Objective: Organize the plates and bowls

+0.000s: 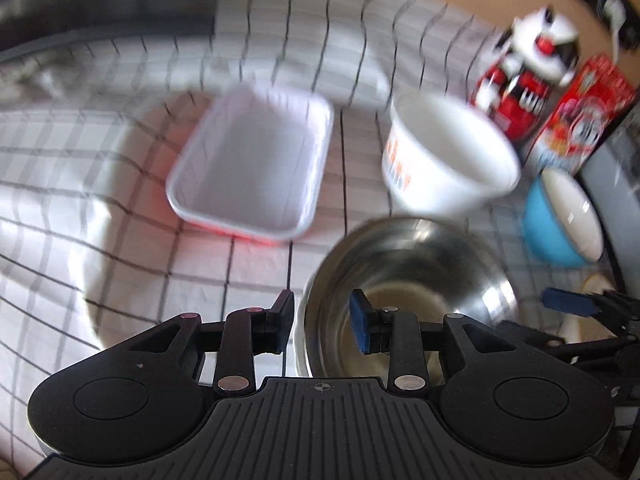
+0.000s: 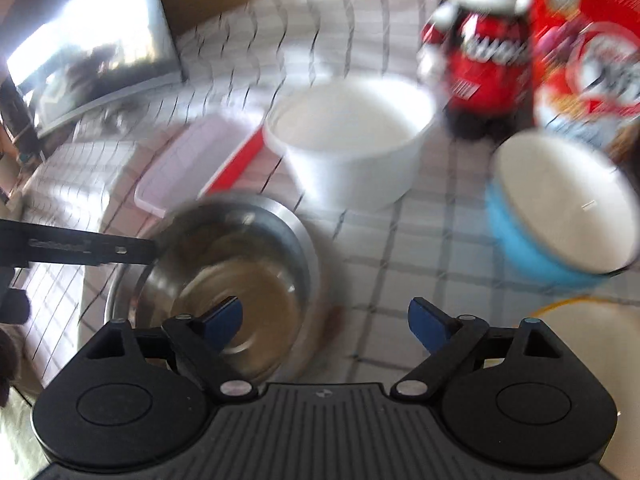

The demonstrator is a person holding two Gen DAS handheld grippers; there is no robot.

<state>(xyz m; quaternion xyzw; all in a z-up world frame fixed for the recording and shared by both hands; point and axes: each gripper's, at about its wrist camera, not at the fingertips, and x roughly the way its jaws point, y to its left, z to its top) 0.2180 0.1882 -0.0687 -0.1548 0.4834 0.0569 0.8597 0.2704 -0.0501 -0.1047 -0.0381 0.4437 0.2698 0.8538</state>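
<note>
Straddling the near rim of the steel bowl, left gripper sits part-open, nothing clamped; right gripper wide open, empty; next: close on rim, lift.

steel bowl ahead, cloth seemingly open

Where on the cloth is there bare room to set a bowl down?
Bare checked cloth lies left of the white tray, and in front of the blue bowl, right of the steel bowl. Crowded: paper cup, bottle and red box at the back right.
</note>
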